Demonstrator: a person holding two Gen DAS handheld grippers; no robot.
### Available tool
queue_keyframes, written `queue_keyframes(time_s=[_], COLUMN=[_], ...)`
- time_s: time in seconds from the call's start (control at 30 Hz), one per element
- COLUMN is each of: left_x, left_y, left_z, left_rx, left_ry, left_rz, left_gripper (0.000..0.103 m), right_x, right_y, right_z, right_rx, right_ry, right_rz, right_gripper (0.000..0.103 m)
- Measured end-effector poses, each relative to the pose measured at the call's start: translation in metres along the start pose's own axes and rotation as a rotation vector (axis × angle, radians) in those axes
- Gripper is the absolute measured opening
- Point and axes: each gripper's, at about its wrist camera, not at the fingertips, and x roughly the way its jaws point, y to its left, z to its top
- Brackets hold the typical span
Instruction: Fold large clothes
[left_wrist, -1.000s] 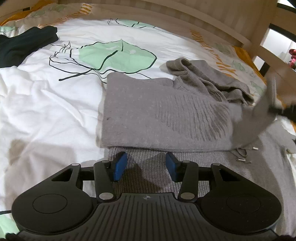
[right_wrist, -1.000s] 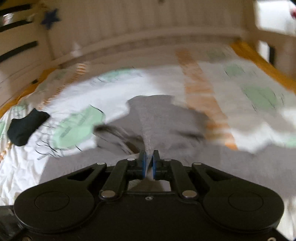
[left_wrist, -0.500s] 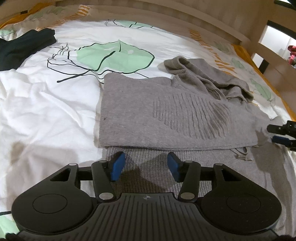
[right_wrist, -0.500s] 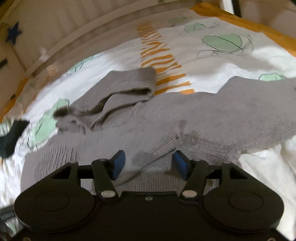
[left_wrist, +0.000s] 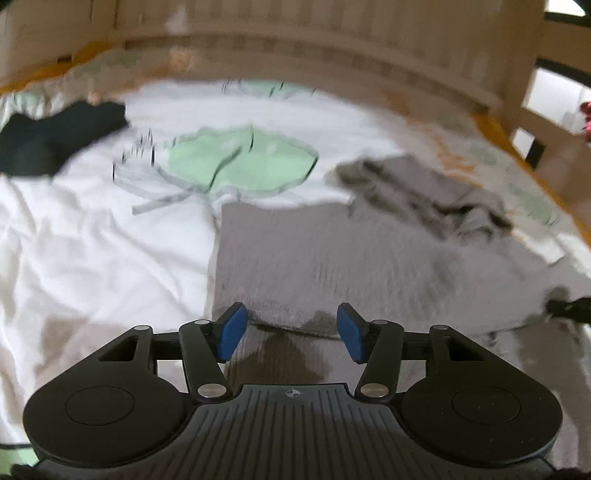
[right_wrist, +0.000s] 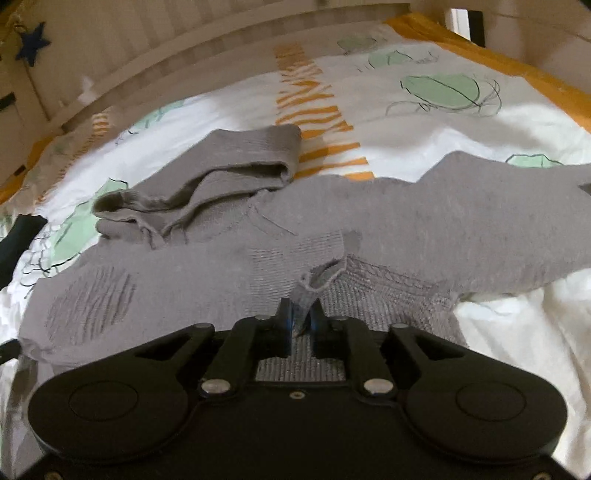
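- The bed's duvet, white with green leaf and orange stripe prints, carries everything; a dark garment lies near its far left corner, well apart from the work.
- The grey knit hoodie lies spread across the duvet, partly folded, its hood bunched at the far side and one sleeve reaching off to the right.
- It looks soft, limp and fairly heavy for cloth: it should drape and sag, not slide, so hems and folded edges are probably the best places to pinch.
- The left gripper hangs over the near folded edge, jaws opening, with cloth below them but nothing pressed between the blue pads.
- The right gripper is closing, and a small peak of the knit edge stands pinched between its fingers.
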Motion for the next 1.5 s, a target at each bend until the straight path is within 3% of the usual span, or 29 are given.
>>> queue_keyframes(time_s=[0.07,0.13,0.27,0.43,0.6,0.97,1.0,1.03,1.1,1.3,1.5], left_x=[0.013,0.014,0.015,0.017,0.017,0.013,0.011,0.009,0.004,-0.008,-0.015], left_y=[0.003,0.006,0.003,0.003,0.002,0.001,0.001,0.000,-0.003,-0.014,-0.014], left_z=[-0.005,-0.008,-0.008,-0.010,-0.010,-0.007,-0.006,-0.005,-0.003,0.003,0.008], left_rx=[-0.023,-0.035,-0.034,-0.045,-0.046,-0.047,-0.048,-0.044,-0.028,0.023,0.014], left_ry=[0.061,0.045,0.052,0.056,0.052,0.043,0.034,0.026,0.008,-0.035,-0.040], left_rz=[-0.005,-0.006,0.011,0.024,0.031,0.034,0.033,0.031,0.028,0.010,-0.044], left_gripper=[0.063,0.066,0.072,0.076,0.077,0.076,0.076,0.076,0.076,0.076,0.076], right_x=[-0.010,-0.023,-0.051,-0.068,-0.058,-0.015,-0.013,-0.013,-0.018,-0.059,-0.110], right_y=[-0.005,-0.013,-0.043,-0.102,-0.156,-0.197,-0.201,-0.207,-0.213,-0.203,-0.147], right_z=[0.002,0.005,0.016,0.039,0.064,0.073,0.073,0.073,0.076,0.091,0.123], right_rx=[0.004,-0.011,-0.058,-0.113,-0.145,-0.129,-0.113,-0.090,-0.043,0.047,0.096], right_ry=[-0.012,-0.040,-0.087,-0.116,-0.103,-0.015,-0.012,-0.008,-0.013,-0.057,-0.106], right_rz=[0.016,0.005,-0.076,-0.302,-0.500,-0.587,-0.589,-0.590,-0.574,-0.437,-0.192], right_gripper=[0.032,0.053,0.054,0.061,0.068,0.065,0.056,0.035,0.020,0.018,0.018])
